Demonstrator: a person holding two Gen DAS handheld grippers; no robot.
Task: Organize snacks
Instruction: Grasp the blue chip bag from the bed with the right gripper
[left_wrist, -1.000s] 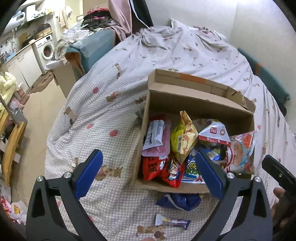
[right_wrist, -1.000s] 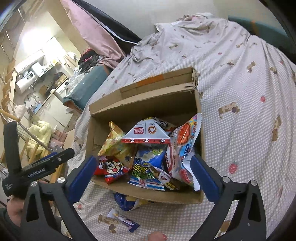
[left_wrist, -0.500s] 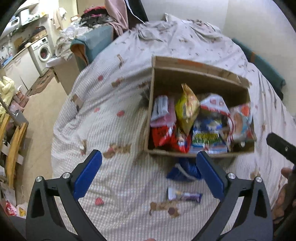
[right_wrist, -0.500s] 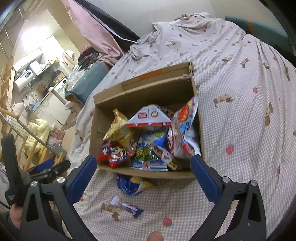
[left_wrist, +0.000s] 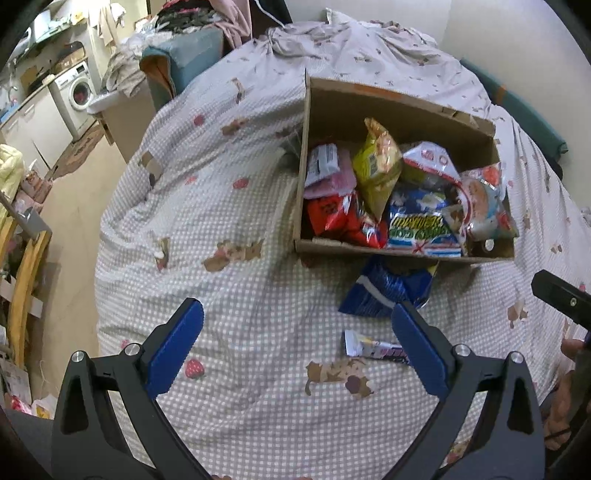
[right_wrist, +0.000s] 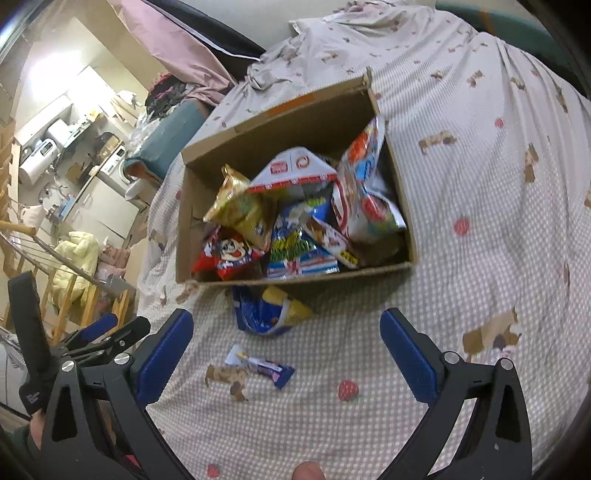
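Two snacks lie loose on the bed's checked quilt with bear and strawberry prints (left_wrist: 236, 206) (right_wrist: 480, 229), outside the open brown cardboard box (left_wrist: 399, 107) (right_wrist: 280, 125) that sits toward the bed's far right part. A crumpled dark blue foil snack bag (left_wrist: 384, 291) (right_wrist: 266, 314) rests just beside the box's near wall, touching or tucked slightly under it. Nearer to the cameras, apart from that bag, lies a small purple-and-white wrapped candy bar (left_wrist: 373, 348) (right_wrist: 260, 365), flat on the quilt.

Inside the box the packets are heaped and leaning on each other: a yellow crinkled chip bag (left_wrist: 376, 166) (right_wrist: 242, 210) stands tilted near the middle, a red snack bag with a cartoon face (left_wrist: 340, 218) (right_wrist: 229, 254) lies at the near left corner, a blue-and-green bag (left_wrist: 421, 225) (right_wrist: 295, 247) sits beside it, a white triangular pack with red printing (left_wrist: 428, 162) (right_wrist: 295, 170) leans behind, and a pale bag with red and blue print (left_wrist: 484, 199) (right_wrist: 364, 184) stands against the right wall.

Both tools hover over the quilt, holding nothing. The left hand-held gripper (left_wrist: 295, 347) has its blue-padded fingers spread wide, and its right finger (left_wrist: 417, 347) overlaps the end of the candy bar in the left wrist view. The right hand-held gripper (right_wrist: 286, 349) is likewise spread wide, with the candy bar lying between its fingers in view.
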